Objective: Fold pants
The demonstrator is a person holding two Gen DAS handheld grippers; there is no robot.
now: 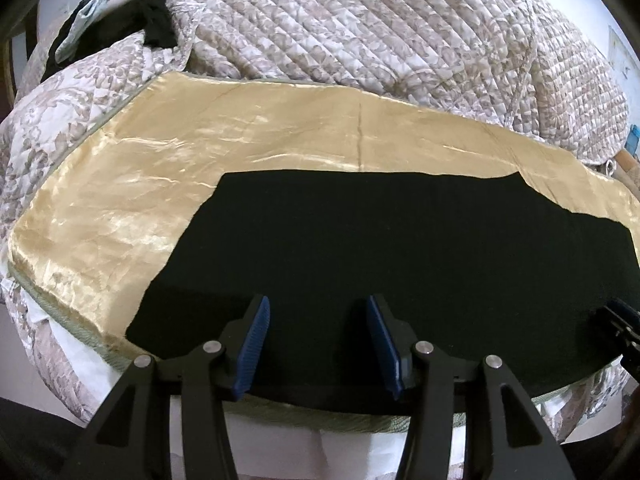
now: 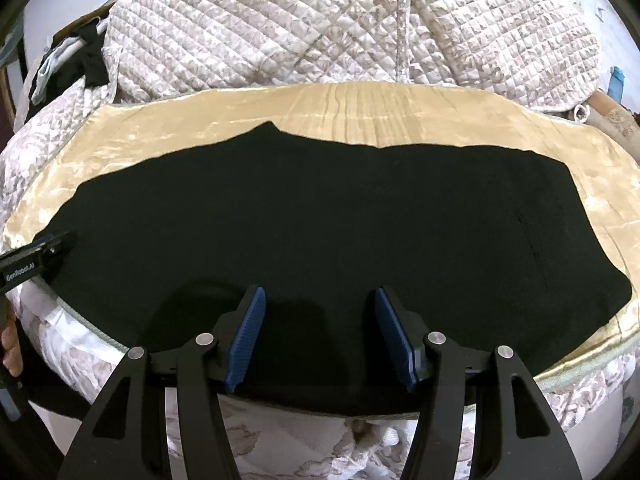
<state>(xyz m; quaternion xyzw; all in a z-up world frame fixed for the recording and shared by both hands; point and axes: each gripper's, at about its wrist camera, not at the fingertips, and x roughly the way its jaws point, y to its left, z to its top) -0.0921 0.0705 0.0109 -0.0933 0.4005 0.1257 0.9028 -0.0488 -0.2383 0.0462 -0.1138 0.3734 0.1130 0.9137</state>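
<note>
The black pants (image 1: pixel 380 248) lie spread flat on a shiny gold satin cloth (image 1: pixel 160 184) that covers the bed. The left tool (image 1: pixel 318 308) hangs over the near edge of the pants, blue-padded jaws apart with nothing between them. The right tool (image 1: pixel 618 320) shows at the right edge. Behind, a quilted floral bedspread (image 1: pixel 360 28) is heaped, dark clothes (image 1: pixel 156 24) at upper left.

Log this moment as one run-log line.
pants: flat on gold cloth | left gripper: open, empty | right gripper: open, empty
</note>
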